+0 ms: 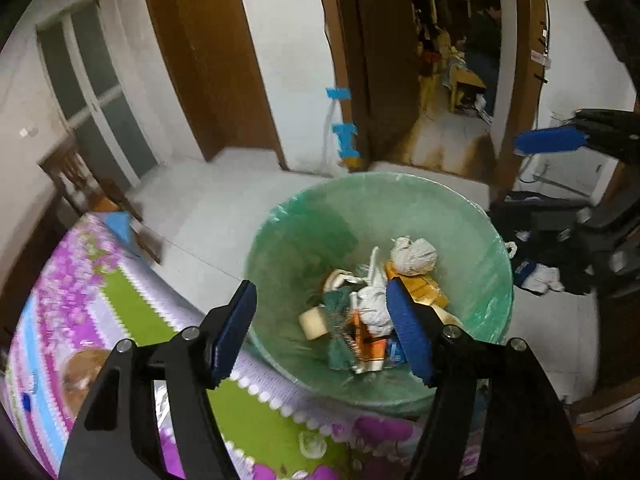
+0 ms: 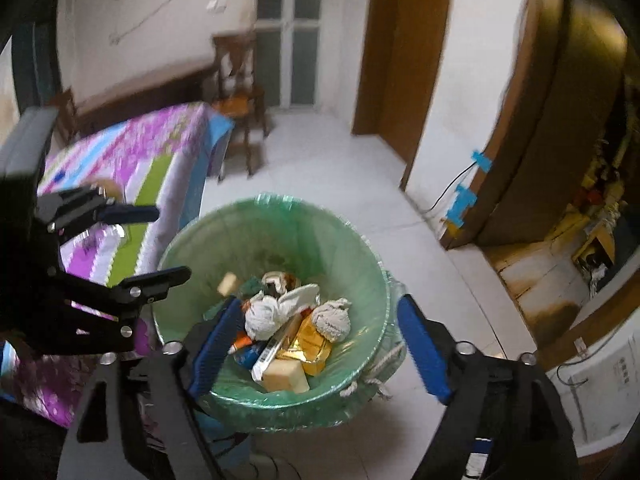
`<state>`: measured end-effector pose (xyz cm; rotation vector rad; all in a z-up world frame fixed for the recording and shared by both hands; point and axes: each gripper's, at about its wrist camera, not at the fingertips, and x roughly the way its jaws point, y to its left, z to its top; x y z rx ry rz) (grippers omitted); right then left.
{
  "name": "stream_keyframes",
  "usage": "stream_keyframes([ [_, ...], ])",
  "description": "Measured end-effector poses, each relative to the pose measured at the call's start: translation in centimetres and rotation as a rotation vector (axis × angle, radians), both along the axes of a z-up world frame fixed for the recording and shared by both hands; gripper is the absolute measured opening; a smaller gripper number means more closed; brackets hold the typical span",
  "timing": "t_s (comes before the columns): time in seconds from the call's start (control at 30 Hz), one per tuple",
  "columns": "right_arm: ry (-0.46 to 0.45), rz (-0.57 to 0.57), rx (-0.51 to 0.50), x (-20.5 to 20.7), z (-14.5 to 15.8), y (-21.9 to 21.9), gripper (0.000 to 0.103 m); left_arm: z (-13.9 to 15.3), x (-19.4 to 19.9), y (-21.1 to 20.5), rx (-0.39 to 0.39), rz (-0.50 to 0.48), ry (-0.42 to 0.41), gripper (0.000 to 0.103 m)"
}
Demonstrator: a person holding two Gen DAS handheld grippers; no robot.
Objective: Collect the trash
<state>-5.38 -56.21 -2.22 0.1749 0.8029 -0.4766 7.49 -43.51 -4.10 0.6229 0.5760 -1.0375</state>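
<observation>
A round bin with a green plastic liner [image 1: 280, 240] [image 2: 340, 248] stands on the floor beside the table. It holds crumpled white tissue balls [image 1: 414, 256] [image 2: 332, 320], a yellow sponge block [image 2: 286, 376], gold wrappers [image 2: 312, 340] and other scraps. A small pale piece [image 2: 227, 283] is in the air inside the bin. My left gripper [image 1: 322, 332] is open and empty above the bin's near rim; it also shows in the right wrist view [image 2: 156, 240]. My right gripper [image 2: 320, 348] is open and empty over the bin.
A table with a purple, green and blue floral cloth [image 1: 132, 312] [image 2: 132, 152] touches the bin's left side. A wooden chair [image 2: 240, 96] stands behind it. Doorways [image 1: 452, 80] open onto other rooms. Dark clothes and stand legs [image 1: 560, 252] lie right of the bin.
</observation>
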Motion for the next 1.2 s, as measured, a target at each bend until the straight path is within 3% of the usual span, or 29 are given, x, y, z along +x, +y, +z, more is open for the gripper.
stream_keyframes([
  [0.07, -0.067, -0.058, -0.040, -2.0, 0.7, 1.2, 0.098, 0.4, -1.1, 1.2, -0.036, -0.007, -0.047, 0.075],
  [0.2, -0.210, -0.173, -0.094, -6.4, 1.8, 4.2, 0.098, 1.7, -3.8, 4.9, -0.153, -0.013, -0.121, 0.097],
  [0.4, -0.315, -0.330, -0.140, -11.1, 2.0, 8.6, 0.098, 3.4, -5.7, 8.7, -0.227, -0.023, -0.137, 0.097],
  [0.5, -0.346, -0.344, -0.213, -12.8, 2.1, 11.7, 0.098, 3.9, -6.8, 10.6, -0.262, -0.023, -0.144, 0.097],
  [0.6, -0.356, -0.337, -0.281, -13.7, 2.0, 14.6, 0.098, 4.0, -7.9, 12.5, -0.303, -0.001, -0.167, 0.097],
  [0.77, -0.320, -0.322, -0.288, -13.9, 1.2, 17.3, 0.098, 3.6, -9.1, 14.3, -0.314, 0.002, -0.153, 0.097],
  [1.03, -0.278, -0.325, -0.375, -13.3, 1.2, 19.9, 0.098, 2.9, -9.0, 16.0, -0.311, 0.028, -0.076, 0.097],
  [1.2, -0.256, -0.268, -0.387, -13.3, 1.1, 20.1, 0.098, 3.0, -8.9, 16.3, -0.333, -0.004, -0.001, 0.097],
])
